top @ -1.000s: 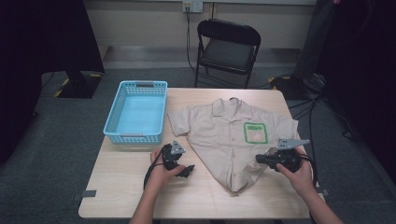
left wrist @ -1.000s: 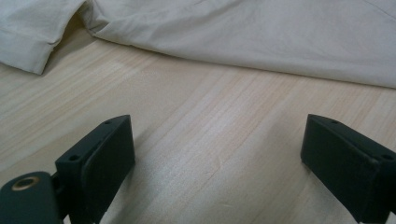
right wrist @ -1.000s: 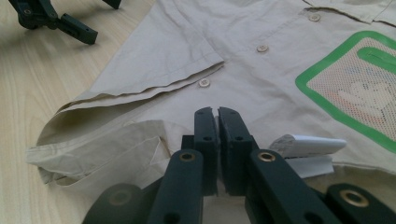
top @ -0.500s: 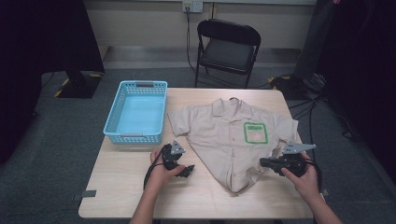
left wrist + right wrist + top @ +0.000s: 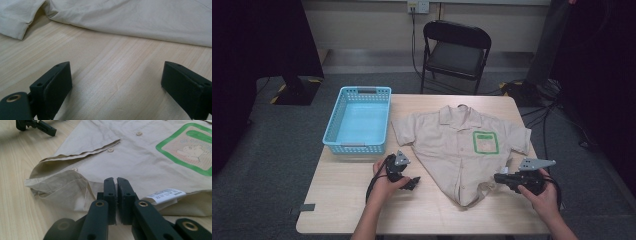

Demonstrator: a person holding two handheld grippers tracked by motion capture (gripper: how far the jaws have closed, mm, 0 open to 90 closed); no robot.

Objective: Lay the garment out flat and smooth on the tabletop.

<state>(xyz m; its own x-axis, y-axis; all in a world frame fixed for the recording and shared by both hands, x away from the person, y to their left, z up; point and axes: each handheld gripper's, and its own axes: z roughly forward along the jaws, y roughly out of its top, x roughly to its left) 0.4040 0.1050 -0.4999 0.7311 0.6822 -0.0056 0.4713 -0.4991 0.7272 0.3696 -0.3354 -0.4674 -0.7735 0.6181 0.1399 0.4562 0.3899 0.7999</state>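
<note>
Looking at a beige short-sleeved shirt, spread front-up over the middle and right of the wooden table, collar toward the far edge, hem bunched near the near edge. Thin woven cotton by the look of it: light, floppy, zero stiffness, bound to sag and fold wherever unsupported. Not slippery, not fragile, just creasy. Small pale buttons down the placket, green-bordered mesh pocket on the chest, white care label poking out at the hem.

Best pinched at doubled edges: hem corner, sleeve cuff, shoulder seam. Thicker there, so less chance of slipping out. Better avoided: the mesh patch and the label.

Right gripper sitting at the hem near the near right corner, jaws pressed together, no cloth visible between them, though hard to rule out a sliver. Left gripper resting on bare wood just beside the shirt's left flank, jaws wide apart, nothing in them.

Light blue plastic basket, lattice walls, at the far left.
</note>
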